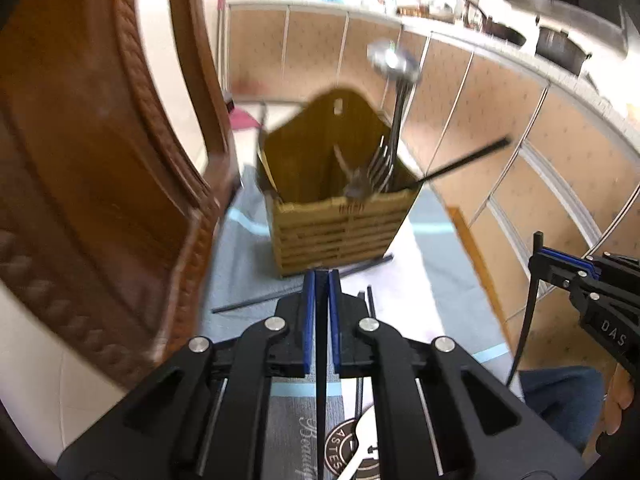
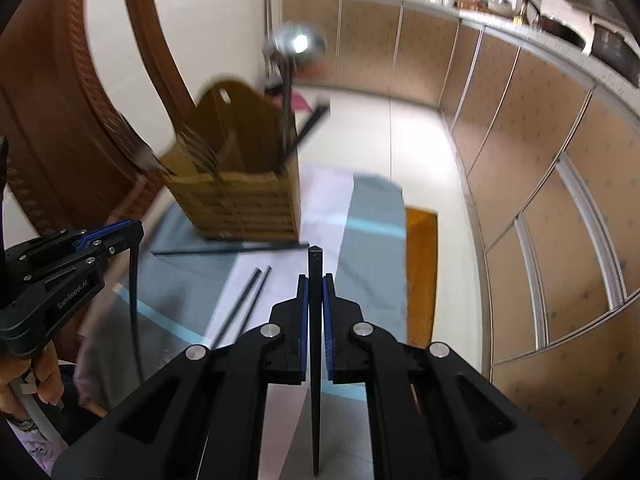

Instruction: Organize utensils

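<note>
A wooden utensil caddy [image 1: 340, 232] [image 2: 244, 212] stands on a grey and white mat [image 1: 240, 256] [image 2: 360, 208]. It holds forks [image 1: 380, 164], a ladle [image 1: 394, 62] [image 2: 298, 42] and a black chopstick [image 1: 464, 162]. My left gripper [image 1: 321, 280] is shut on a black chopstick [image 1: 321, 360] that hangs down. My right gripper [image 2: 315, 284] is shut on another black chopstick [image 2: 315, 360]; it also shows in the left wrist view [image 1: 538, 258]. Loose chopsticks [image 2: 244, 304] [image 1: 296, 286] lie on the mat before the caddy.
A carved wooden chair back [image 1: 100, 160] [image 2: 52, 100] rises close on the left. Kitchen cabinets [image 2: 540, 160] run along the right. The table's wooden edge [image 2: 420, 272] shows beside the mat. A white spoon [image 1: 362, 440] lies under my left gripper.
</note>
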`<state>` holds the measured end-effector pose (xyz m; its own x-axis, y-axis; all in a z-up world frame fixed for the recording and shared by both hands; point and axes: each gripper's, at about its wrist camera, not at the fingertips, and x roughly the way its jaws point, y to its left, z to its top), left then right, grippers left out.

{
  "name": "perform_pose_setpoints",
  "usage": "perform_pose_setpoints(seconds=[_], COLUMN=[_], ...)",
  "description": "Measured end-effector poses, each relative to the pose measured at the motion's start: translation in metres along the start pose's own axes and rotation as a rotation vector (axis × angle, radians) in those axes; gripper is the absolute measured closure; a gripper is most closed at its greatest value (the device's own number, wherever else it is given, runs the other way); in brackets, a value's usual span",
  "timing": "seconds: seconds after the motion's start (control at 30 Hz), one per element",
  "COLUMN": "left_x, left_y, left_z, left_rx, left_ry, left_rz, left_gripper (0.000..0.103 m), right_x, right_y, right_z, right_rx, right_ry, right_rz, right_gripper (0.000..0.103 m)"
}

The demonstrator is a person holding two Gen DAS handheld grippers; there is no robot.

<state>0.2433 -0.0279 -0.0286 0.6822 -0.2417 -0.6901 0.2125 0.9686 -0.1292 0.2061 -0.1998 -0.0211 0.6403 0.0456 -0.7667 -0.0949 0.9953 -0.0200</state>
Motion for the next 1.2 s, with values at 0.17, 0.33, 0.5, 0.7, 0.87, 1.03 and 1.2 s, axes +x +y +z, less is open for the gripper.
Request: perform_pose_setpoints(seconds=[0.17,0.33,0.5,0.7,0.87,1.03,1.2], left_x=[-0.047,-0.101,-0.121,-0.148,-0.144,-0.105,-0.052], left_y=[0.0,0.006,0.002,0.0,-0.004,-0.003,0.009], left_z=[0.006,0.023,0.063,0.113,0.145,0.149,0.142], left_rx=[0.001,0.021,0.04,0.049,0.048,0.023,-0.021], left_ry=[-0.124,-0.296,-0.357,-0.408,-0.462,-0.452,-0.385], left_rz=[0.029,0.076,0.113,0.119,0.126,0.111,0.092], left_gripper=[0.096,0.096,0.096,0.096,0.096,0.096,0.096], right_x=[-0.046,-0.068,-0.082,-0.101,-0.106,-0.085,-0.04], right_y=[0.009,0.017,0.021,0.027,0.03,0.037,0.036], right_z=[0.005,0.016,0.049,0.105,0.138,0.147,0.145], right_rx=[-0.011,-0.006,0.014,0.014,0.023,0.023,0.06], right_ry=[-0.105,-0.178,-0.272,-0.383,-0.473,-0.536,-0.477], right_rz=[0.016,0.023,0.035,0.032,0.061,0.07,0.103], right_gripper=[0.096,0.096,0.096,0.096,0.096,0.096,0.096])
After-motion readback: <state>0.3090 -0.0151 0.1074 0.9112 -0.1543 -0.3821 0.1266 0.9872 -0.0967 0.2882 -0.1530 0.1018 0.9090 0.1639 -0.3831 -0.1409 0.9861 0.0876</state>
